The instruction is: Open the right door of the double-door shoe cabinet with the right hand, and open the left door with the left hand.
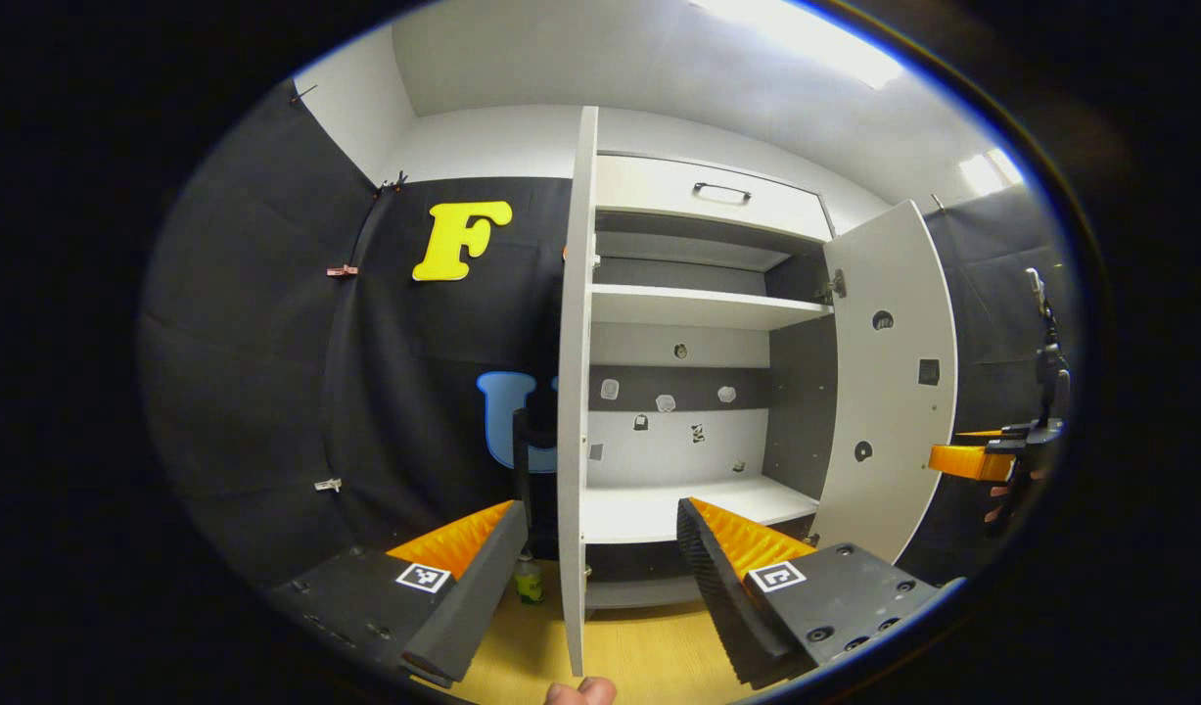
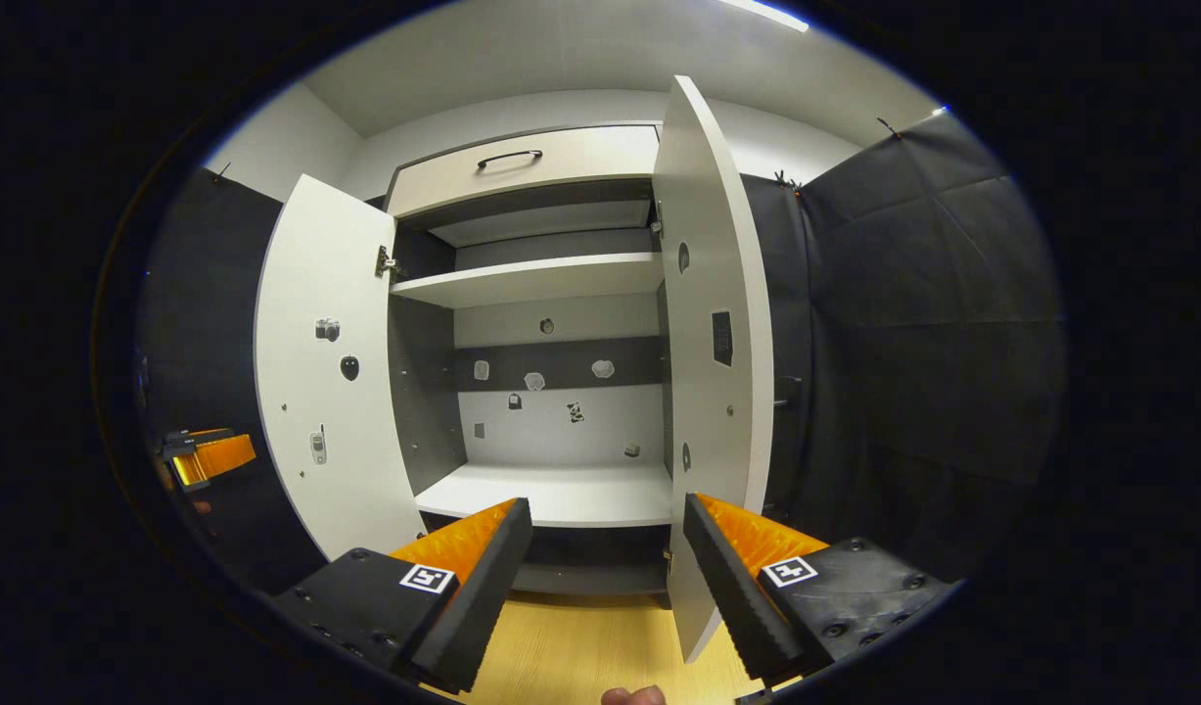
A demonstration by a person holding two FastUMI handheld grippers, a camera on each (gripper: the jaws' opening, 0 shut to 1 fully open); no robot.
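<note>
Black cloth walls and pale wooden floor (image 1: pixel 649 651) around white shoe cabinet (image 1: pixel 698 294), both doors swung wide. From left gripper view: left door (image 1: pixel 573 392) edge-on, directly ahead between the fingers; right door (image 1: pixel 889 382) open at far right. From right gripper view: right door (image 2: pixel 715 343) near, just ahead; left door (image 2: pixel 331 372) open at far left. Shelves bare, small stickers on back panel (image 2: pixel 551 392). Drawer (image 2: pixel 522 162) on top, closed. Left claw (image 1: pixel 595 563) spread wide, holding nothing, door edge in the gap but apart from both fingers. Right claw (image 2: pixel 608 563) spread wide, holding nothing.
</note>
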